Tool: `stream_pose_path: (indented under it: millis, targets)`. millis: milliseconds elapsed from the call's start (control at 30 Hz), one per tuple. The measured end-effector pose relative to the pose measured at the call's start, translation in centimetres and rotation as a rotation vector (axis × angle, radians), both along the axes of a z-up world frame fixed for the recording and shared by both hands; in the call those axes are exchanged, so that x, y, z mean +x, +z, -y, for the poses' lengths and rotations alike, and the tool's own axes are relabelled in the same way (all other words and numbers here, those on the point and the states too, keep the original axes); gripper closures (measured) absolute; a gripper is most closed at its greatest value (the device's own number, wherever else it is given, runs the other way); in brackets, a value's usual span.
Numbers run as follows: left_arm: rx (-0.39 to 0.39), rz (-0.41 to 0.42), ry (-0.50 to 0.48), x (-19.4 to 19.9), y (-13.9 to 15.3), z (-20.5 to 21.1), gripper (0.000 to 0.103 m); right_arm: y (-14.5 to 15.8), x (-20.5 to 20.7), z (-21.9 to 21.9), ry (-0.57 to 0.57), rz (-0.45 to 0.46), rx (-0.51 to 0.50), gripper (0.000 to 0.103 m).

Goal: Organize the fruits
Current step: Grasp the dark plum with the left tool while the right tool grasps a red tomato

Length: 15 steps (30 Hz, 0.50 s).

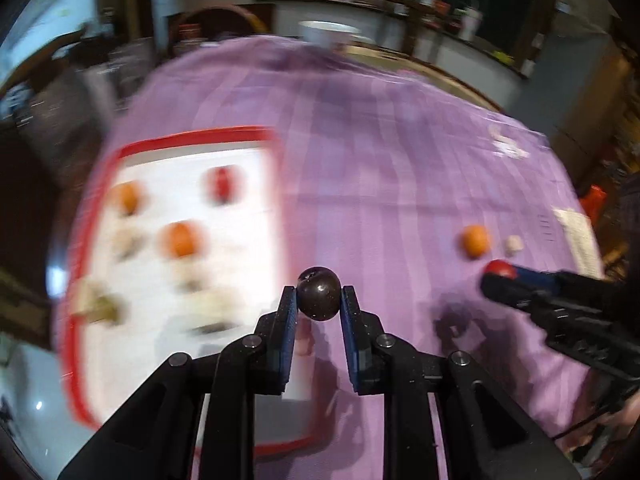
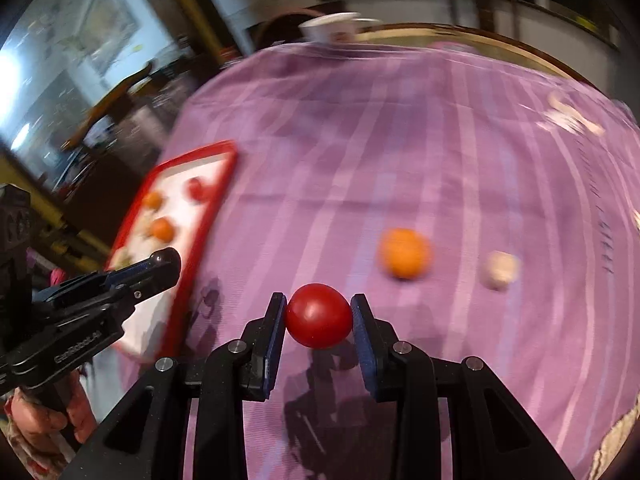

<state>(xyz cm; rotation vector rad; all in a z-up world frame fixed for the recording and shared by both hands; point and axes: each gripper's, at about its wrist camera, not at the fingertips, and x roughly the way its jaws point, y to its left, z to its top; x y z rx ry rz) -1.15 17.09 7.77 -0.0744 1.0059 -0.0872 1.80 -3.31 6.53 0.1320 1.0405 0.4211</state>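
My left gripper (image 1: 319, 300) is shut on a small dark round fruit (image 1: 319, 294), held above the purple cloth beside a red-rimmed white tray (image 1: 192, 138). On the tray lie two orange fruits (image 1: 182, 239), a red fruit (image 1: 222, 184) and several pale pieces, all blurred. My right gripper (image 2: 319, 316) is shut on a red round fruit (image 2: 319, 315), lifted off the cloth. An orange fruit (image 2: 405, 253) and a small pale lump (image 2: 499, 270) rest on the cloth beyond it. The right gripper (image 1: 500, 274) shows at the right of the left wrist view, the left gripper (image 2: 166, 262) at the left of the right wrist view.
A purple striped cloth (image 1: 380, 160) covers the round table. A white bowl (image 1: 328, 34) stands at the far edge. Paper (image 1: 576, 236) lies at the right rim. A hand (image 2: 44, 420) holds the left gripper's handle. Shelves and clutter lie behind the table.
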Motion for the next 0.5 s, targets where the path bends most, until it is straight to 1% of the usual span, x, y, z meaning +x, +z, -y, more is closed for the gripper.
stream_pose_path:
  millis: [100, 200, 267, 300, 400, 500]
  targets:
    - [0.028, -0.024, 0.106, -1.3, -0.5, -5.0, 0.082, 0.6, -0.2, -4.7, 0.090, -0.001, 0.019, 0.067]
    - [0.010, -0.068, 0.197, -2.6, -1.9, -9.3, 0.082, 0.4, -0.5, -9.8, 0.178, -0.016, 0.032, 0.067]
    - [0.004, -0.087, 0.230, -3.2, -2.7, -11.2, 0.082, -0.1, -0.8, -12.4, 0.221, -0.028, 0.038, 0.067]
    - [0.004, -0.090, 0.238, -3.5, -3.0, -11.8, 0.082, -0.4, -0.9, -14.2, 0.247, -0.031, 0.029, 0.067]
    - [-0.002, -0.098, 0.243, -3.7, -3.6, -13.0, 0.082, -1.7, -1.2, -17.9, 0.295, -0.038, -0.007, 0.067]
    - [-0.009, -0.103, 0.240, -3.8, -4.1, -13.9, 0.081, -2.9, -1.3, -19.9, 0.316, -0.053, -0.028, 0.066]
